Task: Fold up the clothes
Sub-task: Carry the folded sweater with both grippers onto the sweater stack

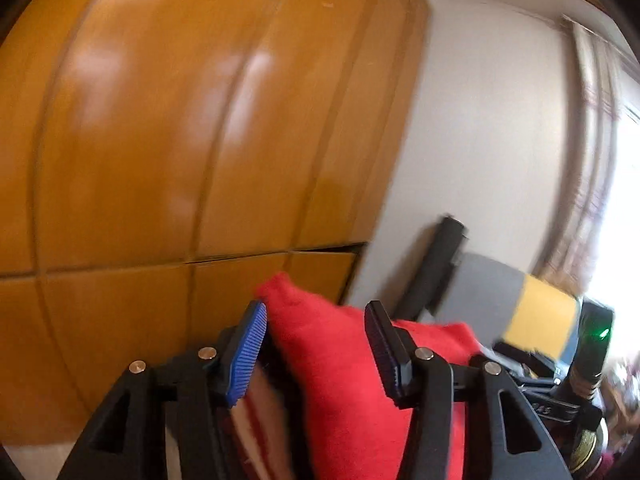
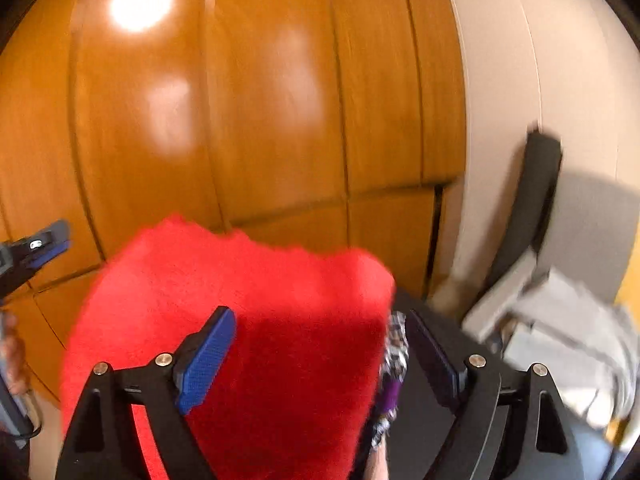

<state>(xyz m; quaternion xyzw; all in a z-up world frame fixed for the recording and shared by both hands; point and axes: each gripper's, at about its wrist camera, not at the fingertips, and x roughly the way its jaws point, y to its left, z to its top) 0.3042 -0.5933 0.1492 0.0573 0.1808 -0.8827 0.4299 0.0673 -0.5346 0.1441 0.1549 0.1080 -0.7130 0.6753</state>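
Both views were smeared with motion blur and faced a glossy orange-brown wooden wardrobe [image 1: 168,128] with a white wall [image 1: 480,140] to its right. In the left wrist view, the left tool [image 1: 316,344] stood with its blue-padded fingers [image 1: 246,354] spread apart, and a red fleece garment [image 1: 340,368] rose between them, its peak above the fingertips; the cloth seemed to touch the left pad, though blur made it hard to tell whether either pad actually pressed on it. Beneath the red cloth a striped fabric [image 1: 260,420] in dark red and cream showed just inside the left finger. In the right wrist view, the right tool [image 2: 320,352] was likewise spread wide, with the red fleece garment [image 2: 248,320] bulging up between and in front of its fingers [image 2: 208,356], covering most of the gap and lying against the left pad, while a purple-and-white patterned cloth [image 2: 394,372] hung beside the right finger. The left tool [image 2: 36,248] appeared at the left edge of that view, well apart from the red cloth's centre. A dark chair backrest [image 2: 532,200] leaned by the wall, with pale folded clothes [image 2: 560,320] piled near it
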